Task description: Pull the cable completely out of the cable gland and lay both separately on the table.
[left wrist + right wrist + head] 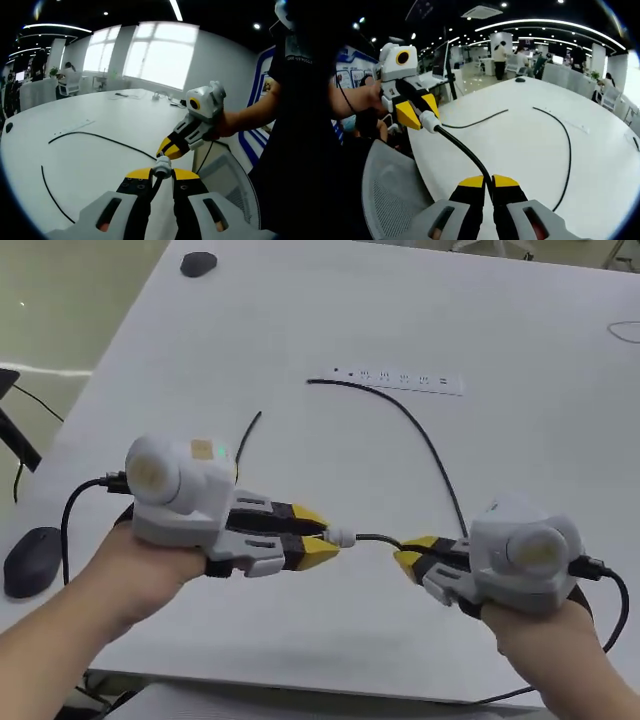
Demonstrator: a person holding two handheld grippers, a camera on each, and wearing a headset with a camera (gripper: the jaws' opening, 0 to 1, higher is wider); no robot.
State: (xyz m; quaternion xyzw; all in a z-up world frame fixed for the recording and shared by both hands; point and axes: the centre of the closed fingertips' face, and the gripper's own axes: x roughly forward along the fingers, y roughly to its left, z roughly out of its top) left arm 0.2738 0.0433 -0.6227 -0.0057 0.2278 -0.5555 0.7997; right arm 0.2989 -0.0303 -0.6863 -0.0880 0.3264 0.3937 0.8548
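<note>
Pinching the cable gland (161, 166), the left gripper (322, 538) faces the right gripper (408, 551), fingers (506, 181) apparently clamped on the cable (462, 147).

Even, bright overhead light falls on the white table (330, 300) in the head view. Under the left gripper (328, 537) and the right gripper (405, 552) lie only soft, pale shadows, and the cable (425, 445) beyond them casts a thin, faint one. In the left gripper view the windows (150, 55) far ahead of the tips are blown out white. In the right gripper view ceiling strips (555, 21) glare above the tips, straight lines bow toward the edges, and the cable gland (429, 120) is sharp
</note>
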